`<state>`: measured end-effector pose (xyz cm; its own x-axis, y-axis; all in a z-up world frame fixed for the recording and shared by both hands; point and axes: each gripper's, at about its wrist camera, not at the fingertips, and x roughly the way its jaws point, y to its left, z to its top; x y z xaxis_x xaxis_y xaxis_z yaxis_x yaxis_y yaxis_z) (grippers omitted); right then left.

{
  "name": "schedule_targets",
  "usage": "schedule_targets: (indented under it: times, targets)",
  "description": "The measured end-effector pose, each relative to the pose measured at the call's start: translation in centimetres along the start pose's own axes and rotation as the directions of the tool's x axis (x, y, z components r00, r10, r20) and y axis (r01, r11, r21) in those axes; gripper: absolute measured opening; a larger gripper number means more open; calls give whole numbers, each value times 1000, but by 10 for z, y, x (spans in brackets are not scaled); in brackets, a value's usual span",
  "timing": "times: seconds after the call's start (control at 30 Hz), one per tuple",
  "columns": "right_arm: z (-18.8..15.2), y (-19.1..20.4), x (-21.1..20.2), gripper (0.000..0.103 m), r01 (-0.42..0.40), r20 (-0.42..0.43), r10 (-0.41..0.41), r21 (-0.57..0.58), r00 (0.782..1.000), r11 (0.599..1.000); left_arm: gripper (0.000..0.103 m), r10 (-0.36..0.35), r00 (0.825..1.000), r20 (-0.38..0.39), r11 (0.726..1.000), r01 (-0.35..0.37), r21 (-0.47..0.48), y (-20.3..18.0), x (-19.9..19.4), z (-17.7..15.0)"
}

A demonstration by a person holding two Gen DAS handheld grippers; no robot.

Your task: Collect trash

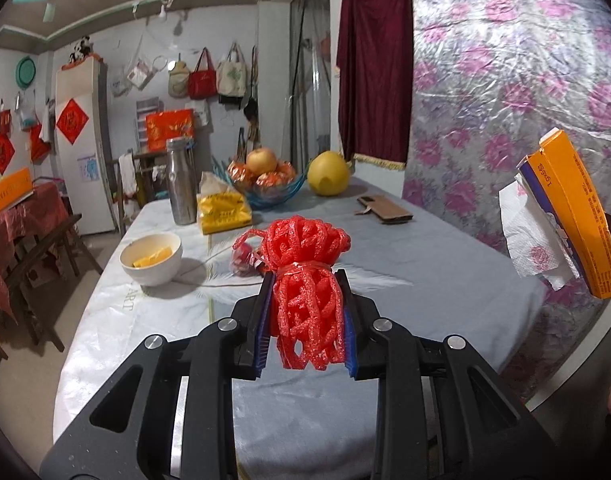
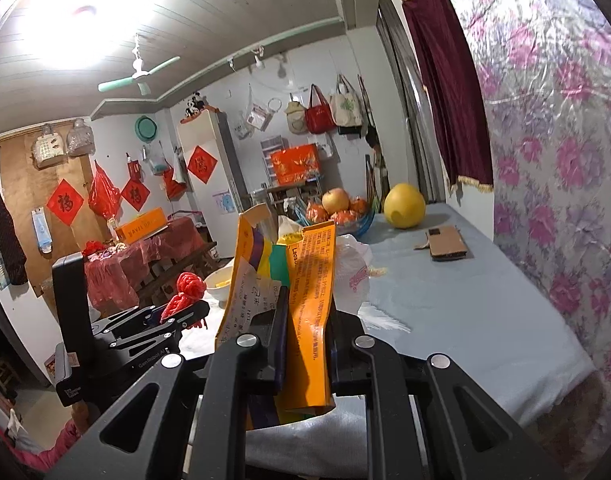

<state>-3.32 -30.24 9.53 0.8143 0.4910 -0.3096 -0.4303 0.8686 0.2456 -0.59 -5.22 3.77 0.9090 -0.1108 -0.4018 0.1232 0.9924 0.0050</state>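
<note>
My left gripper point(image 1: 305, 280) is shut on a bundle of red foam fruit netting point(image 1: 305, 248), held above the table's near part. In the right wrist view the same netting point(image 2: 187, 286) and left gripper point(image 2: 177, 312) show at the lower left. Between the pads of my right gripper point(image 2: 309, 308), which is shut, stands a flattened orange carton point(image 2: 311, 272), with a paper slip point(image 2: 245, 300) and a white tissue point(image 2: 353, 268) pressed against it. That carton point(image 1: 577, 216) and tissue point(image 1: 529, 240) hang at the right edge of the left wrist view. A small red wrapper point(image 1: 243, 258) lies on the table behind the netting.
The table point(image 1: 425, 280) has a pale blue cloth and carries a white bowl point(image 1: 151, 258), a yellow packet point(image 1: 223, 216), a steel flask point(image 1: 181, 184), a glass fruit bowl point(image 1: 265, 184), a pomelo point(image 1: 329, 174) and a brown phone case point(image 1: 385, 208). A floral-covered wall point(image 1: 505, 120) borders it on the right.
</note>
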Motion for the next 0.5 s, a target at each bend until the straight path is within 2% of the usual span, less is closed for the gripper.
schedule_targets:
  times: [0.5]
  targets:
    - [-4, 6, -70, 16, 16, 101, -13, -29, 995, 999, 31, -26, 994, 108, 999, 21, 47, -34, -56, 6]
